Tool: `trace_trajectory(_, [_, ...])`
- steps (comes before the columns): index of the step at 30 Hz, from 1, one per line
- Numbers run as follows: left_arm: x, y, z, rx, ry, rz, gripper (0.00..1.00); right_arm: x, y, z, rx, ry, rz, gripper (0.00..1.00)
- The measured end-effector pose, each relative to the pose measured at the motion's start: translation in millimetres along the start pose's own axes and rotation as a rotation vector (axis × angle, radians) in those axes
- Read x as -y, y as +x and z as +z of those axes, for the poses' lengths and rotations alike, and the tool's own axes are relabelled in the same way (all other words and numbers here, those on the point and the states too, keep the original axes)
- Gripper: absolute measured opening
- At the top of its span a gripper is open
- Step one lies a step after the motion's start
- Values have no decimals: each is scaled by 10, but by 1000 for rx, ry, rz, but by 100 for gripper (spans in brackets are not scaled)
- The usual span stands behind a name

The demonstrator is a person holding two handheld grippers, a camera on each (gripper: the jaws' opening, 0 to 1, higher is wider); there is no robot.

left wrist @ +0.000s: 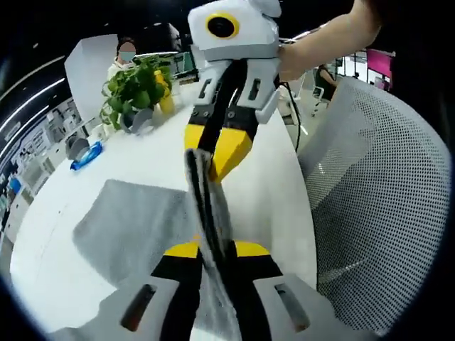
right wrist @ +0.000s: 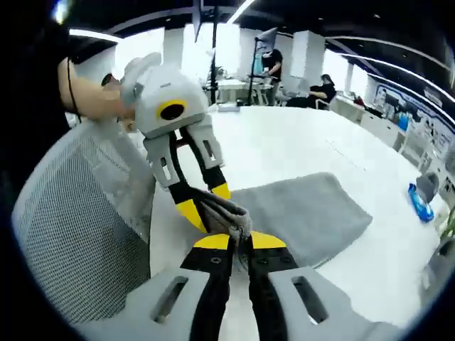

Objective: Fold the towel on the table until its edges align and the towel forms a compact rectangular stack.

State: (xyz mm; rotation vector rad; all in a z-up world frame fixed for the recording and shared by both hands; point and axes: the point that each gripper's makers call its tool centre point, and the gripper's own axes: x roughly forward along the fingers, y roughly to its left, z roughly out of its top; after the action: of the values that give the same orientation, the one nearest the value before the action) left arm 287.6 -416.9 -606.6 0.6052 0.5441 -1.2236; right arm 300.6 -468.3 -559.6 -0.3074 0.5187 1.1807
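Grey towel is lying partly on the white table, one edge lifted off the surface and stretched between the two grippers near the table's edge. In the left gripper view, the left gripper is clamping narrow on a bunched edge of the towel, the cloth running up between its yellow-tipped jaws as a thin vertical fold. Facing it from above, the right gripper is pinching the same raised edge, a bare forearm reaching in behind it. In the right gripper view, the right gripper is closing tight on a gathered wad of cloth, and the left gripper is meeting it from the upper left, its jaws also nipped on the fold, the tips of the two grippers just beside each other. The rest of the towel is spreading flat across the table beyond them. A mesh chair back is standing just beside the table edge. A potted plant is sitting at the far end of the table, a blue object near it. People are sitting in the background.
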Motion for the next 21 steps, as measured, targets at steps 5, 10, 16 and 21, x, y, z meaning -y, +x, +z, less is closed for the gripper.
trace_trajectory(5, [-239, -234, -102, 63, -144, 44, 12, 83, -90, -71, 29, 115, -3, 5])
trace_trajectory(10, [-451, -405, -117, 141, -271, 95, 12, 151, -115, -72, 99, 273, -11, 5])
trace_trajectory(16, [-623, -496, -239, 232, -491, 114, 11, 216, -117, -146, 142, 396, -21, 5])
trace_trajectory(21, [-744, -513, -208, 383, -676, 90, 4, 264, -116, -222, 187, 492, -29, 5])
